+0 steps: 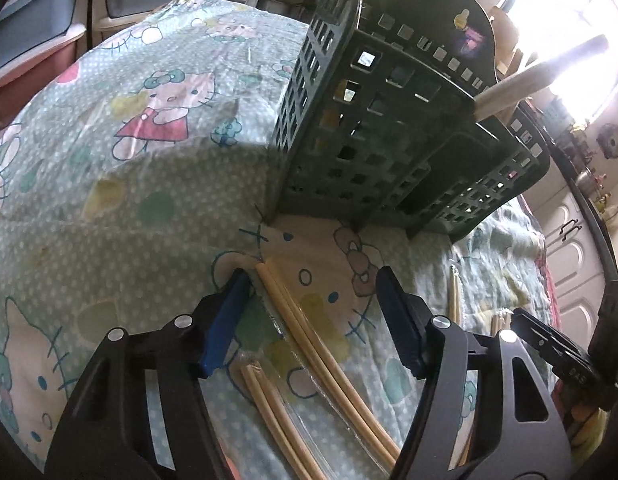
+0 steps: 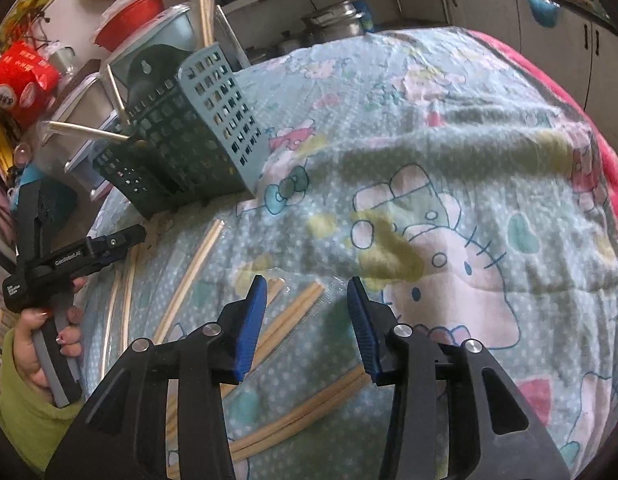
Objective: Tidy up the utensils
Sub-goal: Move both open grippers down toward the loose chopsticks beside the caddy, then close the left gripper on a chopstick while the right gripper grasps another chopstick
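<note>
Both wrist views look closely down at the green basket [image 1: 389, 120].

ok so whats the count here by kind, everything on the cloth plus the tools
basket: 1
handles sticking out of it: 2
chopstick pairs lying on the cloth: at least 5, some partly hidden
tools: 2, left tool and right tool, both open
total: at least 10
</note>
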A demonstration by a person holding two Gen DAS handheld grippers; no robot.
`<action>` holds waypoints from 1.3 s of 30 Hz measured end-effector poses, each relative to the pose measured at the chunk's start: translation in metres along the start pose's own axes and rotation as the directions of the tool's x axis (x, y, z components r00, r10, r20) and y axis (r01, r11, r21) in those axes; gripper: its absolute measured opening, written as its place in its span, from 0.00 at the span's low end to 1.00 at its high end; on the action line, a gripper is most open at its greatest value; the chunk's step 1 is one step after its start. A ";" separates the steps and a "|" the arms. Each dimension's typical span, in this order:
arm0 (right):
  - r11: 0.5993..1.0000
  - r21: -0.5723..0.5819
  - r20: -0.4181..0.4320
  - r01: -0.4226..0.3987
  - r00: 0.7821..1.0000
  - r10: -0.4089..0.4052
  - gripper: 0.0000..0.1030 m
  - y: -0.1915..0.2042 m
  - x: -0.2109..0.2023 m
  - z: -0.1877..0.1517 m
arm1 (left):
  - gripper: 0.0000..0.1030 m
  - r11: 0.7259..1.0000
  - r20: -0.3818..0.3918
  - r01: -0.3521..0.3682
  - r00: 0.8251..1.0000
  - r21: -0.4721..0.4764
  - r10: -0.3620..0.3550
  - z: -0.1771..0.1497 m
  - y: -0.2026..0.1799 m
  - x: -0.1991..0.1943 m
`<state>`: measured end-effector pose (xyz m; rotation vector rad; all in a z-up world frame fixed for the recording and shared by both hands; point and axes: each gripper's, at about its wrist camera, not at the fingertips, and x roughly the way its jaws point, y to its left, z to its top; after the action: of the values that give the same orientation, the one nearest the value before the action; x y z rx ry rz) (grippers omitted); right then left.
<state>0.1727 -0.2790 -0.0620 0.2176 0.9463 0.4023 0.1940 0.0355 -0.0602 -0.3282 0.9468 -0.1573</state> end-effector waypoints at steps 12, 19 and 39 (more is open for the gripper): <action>1.000 -0.007 -0.009 0.021 1.000 -0.021 0.28 0.001 0.009 0.003 | 0.48 0.999 0.015 -0.036 0.999 0.012 0.036 0.007 -0.004 0.007; 1.000 -0.003 0.026 0.019 0.999 -0.019 0.08 -0.003 0.001 0.004 | 0.25 0.996 0.032 -0.089 0.996 0.003 0.089 0.014 0.003 0.006; 0.996 0.061 0.036 -0.068 0.997 0.066 0.05 -0.012 -0.010 0.002 | 0.02 0.999 0.057 -0.041 0.997 -0.014 0.042 0.019 0.009 0.000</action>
<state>0.1722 -0.2944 -0.0573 0.3121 0.9210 0.4297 0.2094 0.0477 -0.0525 -0.3227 0.8974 -0.1036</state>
